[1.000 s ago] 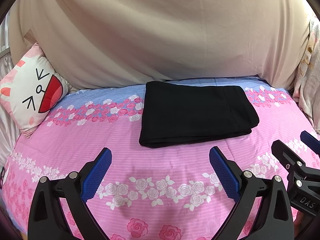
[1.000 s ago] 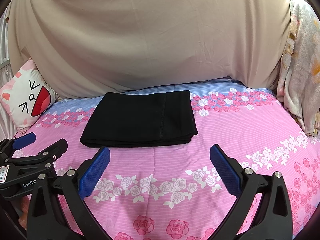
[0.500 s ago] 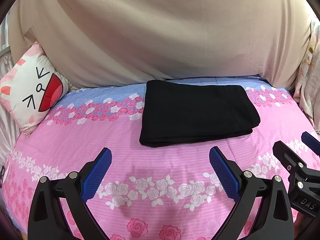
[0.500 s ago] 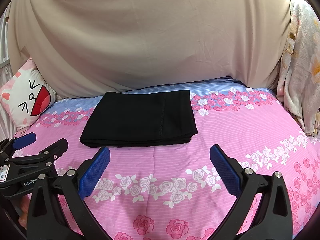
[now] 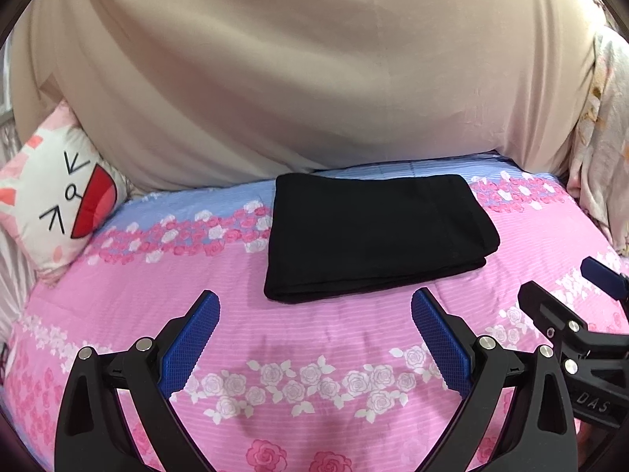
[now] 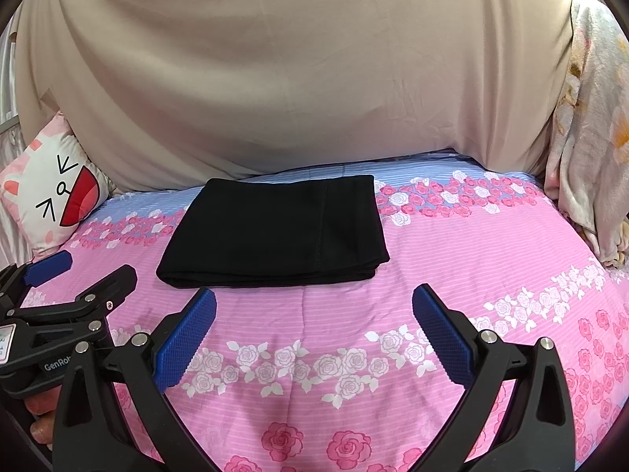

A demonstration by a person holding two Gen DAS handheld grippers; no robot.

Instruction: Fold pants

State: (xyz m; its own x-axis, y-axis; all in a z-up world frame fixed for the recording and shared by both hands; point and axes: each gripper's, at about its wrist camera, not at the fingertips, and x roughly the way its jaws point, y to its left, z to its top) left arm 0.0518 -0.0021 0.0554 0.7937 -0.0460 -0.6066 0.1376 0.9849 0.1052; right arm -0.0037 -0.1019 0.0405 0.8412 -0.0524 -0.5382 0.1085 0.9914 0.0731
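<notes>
Pants [image 5: 373, 236], black and folded into a flat rectangle, are laid on the pink floral bedsheet [image 5: 314, 338] near a beige cover [image 5: 314, 78]. Left gripper [image 5: 314, 314] and right gripper [image 6: 314, 310] are held wide apart, empty, short of the pants.

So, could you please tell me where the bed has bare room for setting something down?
Free: the pink sheet right of the folded black pants, up to the floral blanket; also the strip between pants and cartoon pillow. Crowded: the near edge, where the open left gripper and right gripper hover.
</notes>
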